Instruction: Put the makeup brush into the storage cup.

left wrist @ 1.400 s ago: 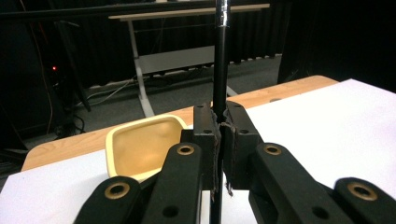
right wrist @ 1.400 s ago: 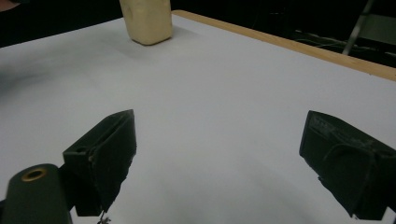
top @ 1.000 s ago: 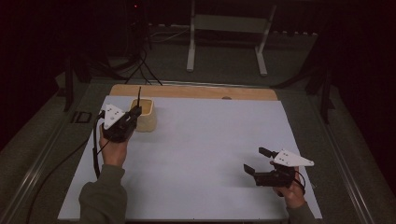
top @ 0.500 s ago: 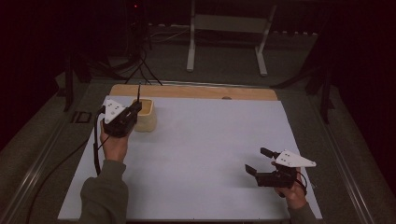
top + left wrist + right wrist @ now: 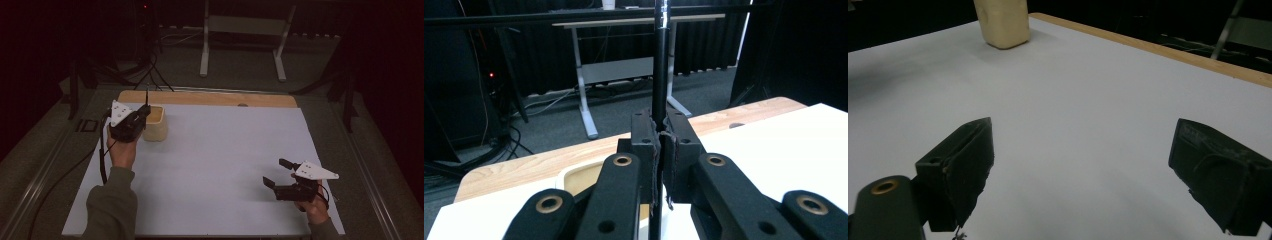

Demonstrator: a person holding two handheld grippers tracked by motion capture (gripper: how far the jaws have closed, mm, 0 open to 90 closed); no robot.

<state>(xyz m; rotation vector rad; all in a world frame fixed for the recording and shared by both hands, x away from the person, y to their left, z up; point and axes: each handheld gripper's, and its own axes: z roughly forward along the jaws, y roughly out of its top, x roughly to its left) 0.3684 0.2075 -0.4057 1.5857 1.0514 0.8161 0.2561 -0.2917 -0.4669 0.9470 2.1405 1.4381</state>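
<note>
Cream cup (image 5: 154,123), black rod (image 5: 147,98) inside

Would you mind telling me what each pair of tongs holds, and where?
The left tongs clamp a thin black rod low on its shaft, upright above the cream cup; the right tongs hold nothing.

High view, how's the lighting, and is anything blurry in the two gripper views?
High view: dim, dark surroundings, white table the brightest patch, no glare. Left gripper view: brighter; the near tongs clamped on a thin black rod look soft, the background sharper. Right gripper view: open tongs slightly blurred, cream container cut off at the top edge.
</note>
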